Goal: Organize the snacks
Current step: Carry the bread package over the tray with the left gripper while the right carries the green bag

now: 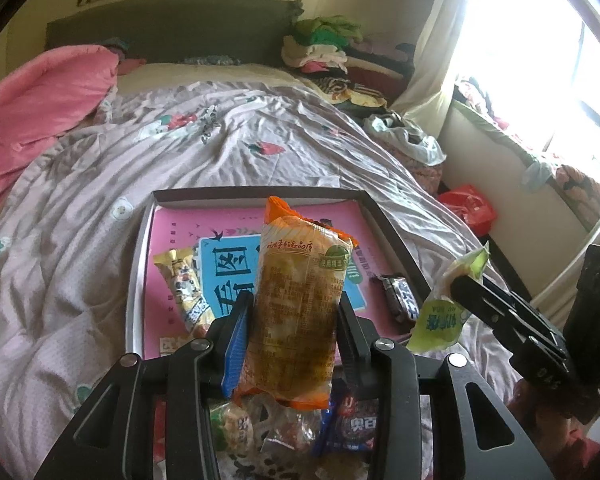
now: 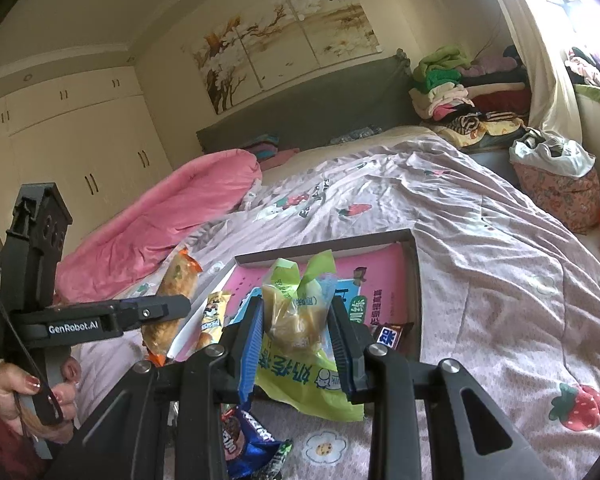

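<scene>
Loose wrapped snacks (image 1: 284,428) lie in a heap on the bedspread (image 1: 80,280) directly under the left gripper (image 1: 294,320), among them a dark blue cookie packet (image 2: 244,436) that also shows under the right gripper (image 2: 298,330); this heap sits on the near side of the shallow grey box (image 1: 396,236), outside its rim. Left gripper's jaws are clamped on an orange bread packet (image 1: 296,312), held upright in the air above the near edge of the box, its crimped top pointing up. Right gripper's jaws are closed on a green bread packet (image 2: 300,344), which hangs above the bedspread just short of the box's near rim, its printed lower end drooping below the fingers. Inside the box lies a pink sheet with a blue panel (image 1: 224,272) covering the floor. On that sheet, toward the box's left side, rests a yellow snack bar (image 1: 186,284), lying lengthwise. Against the box's right wall lies a small dark candy bar (image 1: 400,298). A hand with red nails (image 2: 32,396) grips the left gripper's handle, off to the left of the box
</scene>
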A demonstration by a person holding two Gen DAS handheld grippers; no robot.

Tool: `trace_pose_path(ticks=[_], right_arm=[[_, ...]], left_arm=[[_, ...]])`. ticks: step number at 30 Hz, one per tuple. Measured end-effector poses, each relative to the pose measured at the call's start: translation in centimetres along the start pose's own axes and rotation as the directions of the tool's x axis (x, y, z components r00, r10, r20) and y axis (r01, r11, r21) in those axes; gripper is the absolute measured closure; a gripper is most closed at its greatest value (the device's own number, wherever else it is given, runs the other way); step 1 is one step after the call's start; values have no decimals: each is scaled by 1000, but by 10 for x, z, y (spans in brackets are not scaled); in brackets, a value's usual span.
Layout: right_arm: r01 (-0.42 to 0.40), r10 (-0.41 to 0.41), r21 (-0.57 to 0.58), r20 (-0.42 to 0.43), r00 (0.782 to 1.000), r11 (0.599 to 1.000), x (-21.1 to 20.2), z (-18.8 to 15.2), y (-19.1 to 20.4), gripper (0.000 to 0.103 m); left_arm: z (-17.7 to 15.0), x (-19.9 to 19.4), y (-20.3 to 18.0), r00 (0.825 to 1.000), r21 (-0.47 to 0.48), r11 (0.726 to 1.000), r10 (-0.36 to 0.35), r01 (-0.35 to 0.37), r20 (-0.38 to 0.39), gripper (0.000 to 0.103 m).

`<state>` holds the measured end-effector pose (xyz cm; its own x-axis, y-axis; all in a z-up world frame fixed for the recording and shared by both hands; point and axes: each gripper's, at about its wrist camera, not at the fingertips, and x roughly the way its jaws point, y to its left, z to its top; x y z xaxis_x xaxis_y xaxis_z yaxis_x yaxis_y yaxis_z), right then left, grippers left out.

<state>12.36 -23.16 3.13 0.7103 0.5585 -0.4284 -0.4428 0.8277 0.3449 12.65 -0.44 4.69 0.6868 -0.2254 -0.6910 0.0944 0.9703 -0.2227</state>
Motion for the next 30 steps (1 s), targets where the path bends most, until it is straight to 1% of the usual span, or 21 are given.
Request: trace_pose_path(ticks=[13, 30], right_arm=[[29, -28, 25, -32, 999, 999, 25, 1, -10, 71], [61, -61, -6, -101, 993, 998, 57, -7, -12, 70]], left_arm=[[0, 28, -3, 999, -1, 1000, 30, -30, -33, 62], [-2, 56, 1, 996, -14, 998, 60, -61, -72, 62]])
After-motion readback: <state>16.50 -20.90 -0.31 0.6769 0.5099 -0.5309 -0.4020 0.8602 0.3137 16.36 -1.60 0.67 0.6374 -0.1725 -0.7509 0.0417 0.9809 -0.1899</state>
